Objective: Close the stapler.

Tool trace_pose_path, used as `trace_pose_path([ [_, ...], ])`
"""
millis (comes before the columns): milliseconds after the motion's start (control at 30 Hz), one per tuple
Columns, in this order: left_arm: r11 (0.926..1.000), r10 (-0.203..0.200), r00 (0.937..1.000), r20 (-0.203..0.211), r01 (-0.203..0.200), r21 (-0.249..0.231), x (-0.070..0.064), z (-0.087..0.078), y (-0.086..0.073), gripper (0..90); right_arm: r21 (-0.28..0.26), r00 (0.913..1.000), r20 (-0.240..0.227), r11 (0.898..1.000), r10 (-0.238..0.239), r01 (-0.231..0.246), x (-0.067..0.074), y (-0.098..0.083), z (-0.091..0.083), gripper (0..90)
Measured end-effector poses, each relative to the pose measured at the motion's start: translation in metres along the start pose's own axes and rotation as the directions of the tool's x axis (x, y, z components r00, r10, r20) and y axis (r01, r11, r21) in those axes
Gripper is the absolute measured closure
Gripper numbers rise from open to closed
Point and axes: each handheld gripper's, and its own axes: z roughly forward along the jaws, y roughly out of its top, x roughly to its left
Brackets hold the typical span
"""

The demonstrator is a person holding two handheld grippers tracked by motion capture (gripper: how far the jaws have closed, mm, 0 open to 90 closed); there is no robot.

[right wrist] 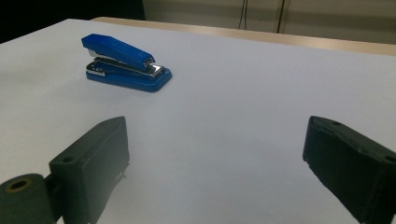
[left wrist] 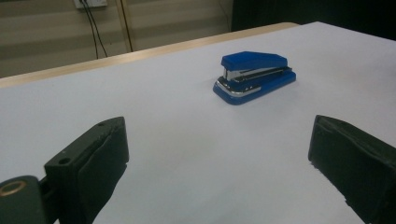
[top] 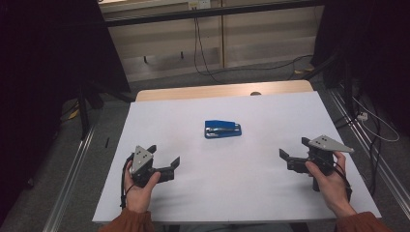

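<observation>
Both tools (top: 163, 155) (top: 293, 148) agape, well apart from blue stapler (top: 222, 129) mid-table (top: 270, 193).

No readable text, labels, brands, numbers or signs anywhere.

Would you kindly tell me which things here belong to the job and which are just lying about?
In the job:
blue metal-trimmed stapler
left gripper, jaws open
right gripper, jaws open

Just about:
white table
black wall cables

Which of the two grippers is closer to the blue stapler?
The left gripper, though only slightly: in the high view its open jaws sit a little nearer the stapler than those of the right gripper.
</observation>
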Motion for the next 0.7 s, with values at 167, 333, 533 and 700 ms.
trace_pose_path([
  [167, 0.9999, -0.012, 0.9999, 0.002, 0.012, -0.009, 0.000, -0.005, -0.001, 5.1, 0.002, 0.9998, 0.018, 1.000, -0.003, 0.003, -0.002, -0.005, -0.009, 7.0],
  [333, 0.9999, -0.013, 0.9999, 0.002, 0.013, 0.002, -0.001, -0.007, -0.004, 5.1, -0.001, 0.9995, 0.030, 1.000, 0.012, -0.012, -0.004, -0.008, -0.018, 7.0],
  [533, 1.0000, 0.003, 1.0000, -0.006, -0.003, 0.006, -0.001, -0.009, -0.007, 5.1, -0.012, 0.9993, 0.033, 1.000, 0.019, -0.018, -0.003, -0.016, -0.030, 6.9],
  [700, 0.9999, -0.007, 0.9999, 0.009, 0.006, 0.010, -0.002, -0.008, -0.009, 5.1, -0.019, 0.9992, 0.039, 1.000, 0.005, -0.004, -0.001, -0.018, -0.031, 7.0],
])
